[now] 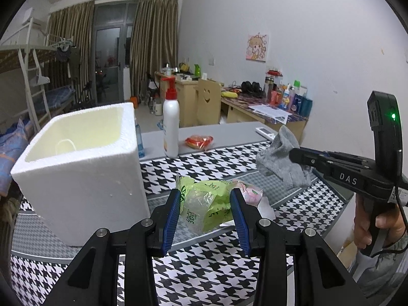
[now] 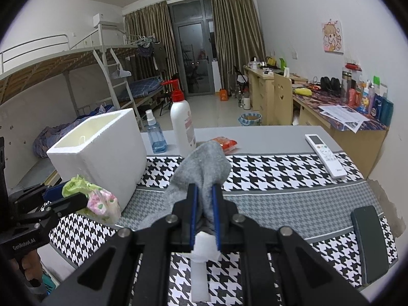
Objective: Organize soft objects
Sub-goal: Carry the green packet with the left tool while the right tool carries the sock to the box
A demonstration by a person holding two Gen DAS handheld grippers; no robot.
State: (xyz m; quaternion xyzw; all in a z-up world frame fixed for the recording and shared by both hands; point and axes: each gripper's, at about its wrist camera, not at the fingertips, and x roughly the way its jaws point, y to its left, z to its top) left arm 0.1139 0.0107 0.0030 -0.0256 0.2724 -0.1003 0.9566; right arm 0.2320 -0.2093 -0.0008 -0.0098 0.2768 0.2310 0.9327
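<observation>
Two soft things are lifted at this moment, and neither has reached the white foam box yet. The left hand-held gripper is clamped on a crumpled green plastic packet, with a pink-patterned soft packet bunched up against it on the far side; whether the pads also pinch the pink one I cannot tell. The bundle hangs just beside the box's near corner, below its rim. The right hand-held gripper is closed tight on a grey sock, held up over the houndstooth cloth on the bench, well to the right of the box.

Inside the box only a thin pale loop shows against the wall; the bottom is hidden, so how much is already packed cannot be judged. A red-orange packet lies on the bench behind the sock, near the white pump bottle; it may still need collecting if it counts as soft. What seems left is to raise both loads over the rim and release them.
</observation>
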